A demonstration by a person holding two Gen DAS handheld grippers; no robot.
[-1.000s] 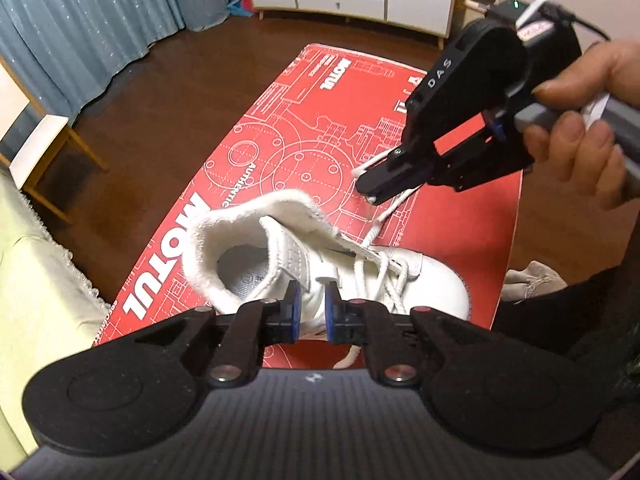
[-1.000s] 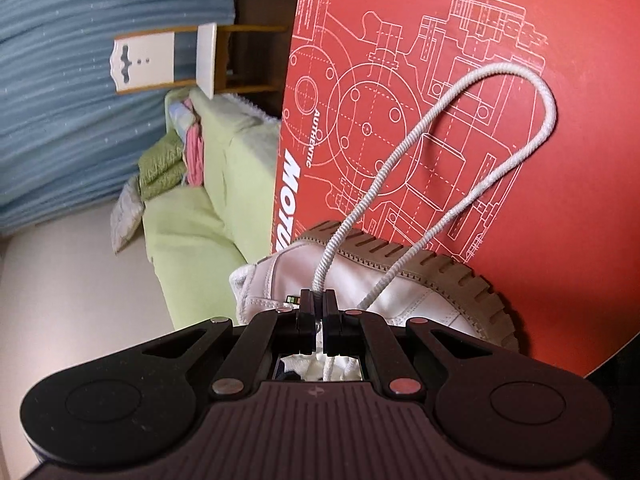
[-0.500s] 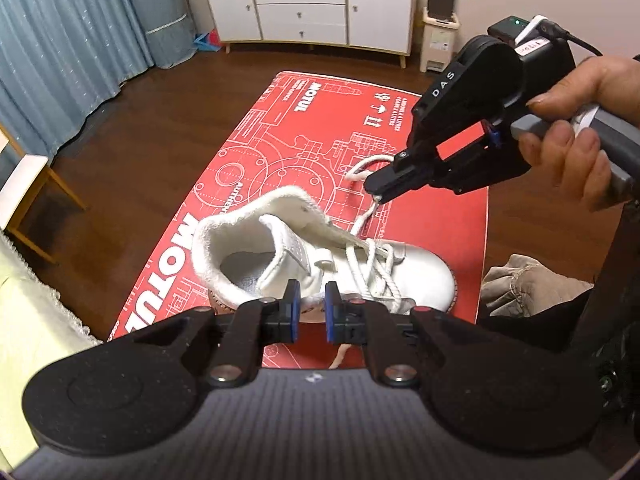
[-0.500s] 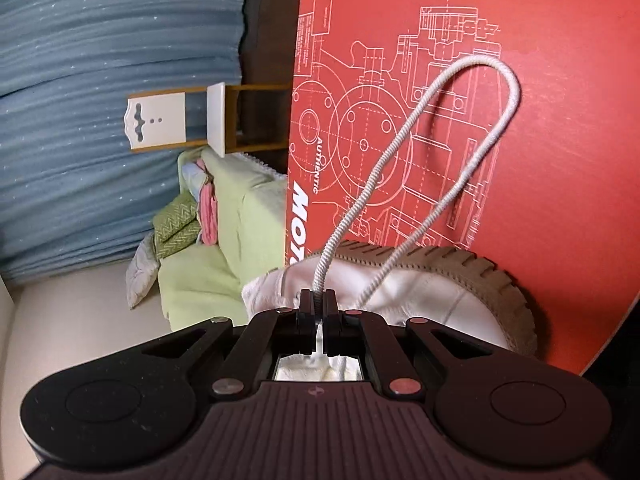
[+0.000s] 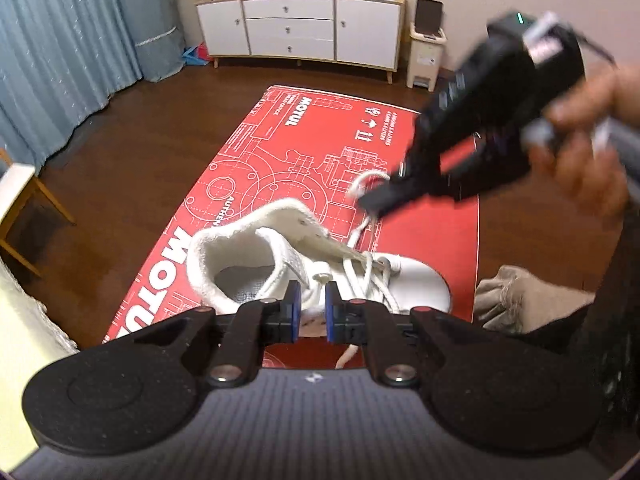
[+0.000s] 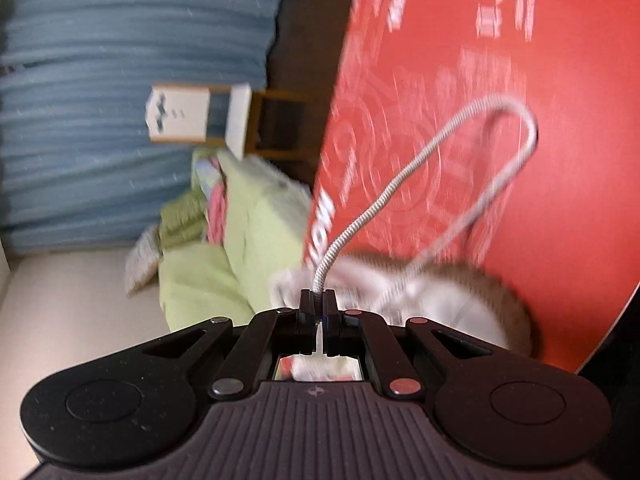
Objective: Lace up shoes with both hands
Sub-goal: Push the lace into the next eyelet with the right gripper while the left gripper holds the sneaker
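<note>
Pinching a looped white shoelace (image 6: pixel 404 176), the right claw (image 6: pixel 319 300) hovers above the white sneaker (image 5: pixel 416 280) on the red mat (image 5: pixel 436 236); the left claw (image 5: pixel 309 304), fingers apart, holds nothing.

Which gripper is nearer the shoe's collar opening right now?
Left. The left gripper hangs open just above the white shoe, beside its collar. The right gripper is raised beyond the shoe, shut on the lace.
</note>
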